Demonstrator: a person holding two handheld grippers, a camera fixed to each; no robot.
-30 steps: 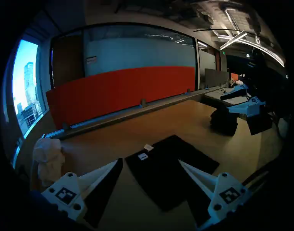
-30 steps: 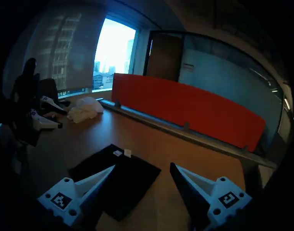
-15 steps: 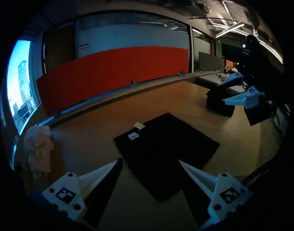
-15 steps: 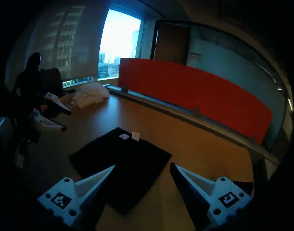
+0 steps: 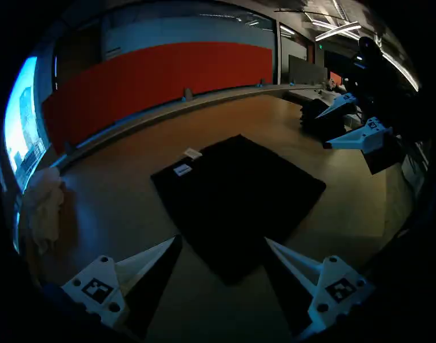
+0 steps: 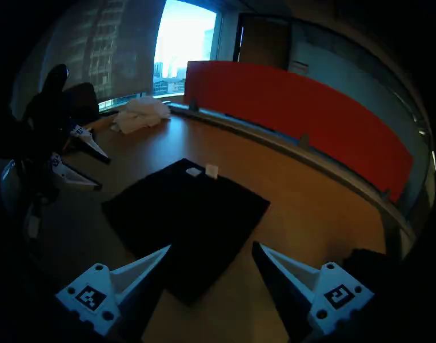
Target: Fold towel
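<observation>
A black towel (image 5: 239, 193) lies flat on the wooden table, with two small white tags at its far edge. It also lies ahead in the right gripper view as the towel (image 6: 186, 216). My left gripper (image 5: 220, 244) hovers open above the towel's near corner, nothing between its fingers. My right gripper (image 6: 213, 251) stands open above the near edge. The right gripper (image 5: 346, 123) also shows far right in the left gripper view, and the left gripper (image 6: 85, 162) far left in the right gripper view.
A crumpled white cloth (image 6: 139, 113) lies near the window; the same cloth (image 5: 42, 206) sits at the table's left end. A red divider panel (image 5: 160, 77) and rail run along the table's far side. A dark folded pile (image 5: 316, 114) sits beyond the towel.
Both grippers have tilted down and moved in over the table, so the towel now lies larger and nearer beneath the fingers. Both stay open.
</observation>
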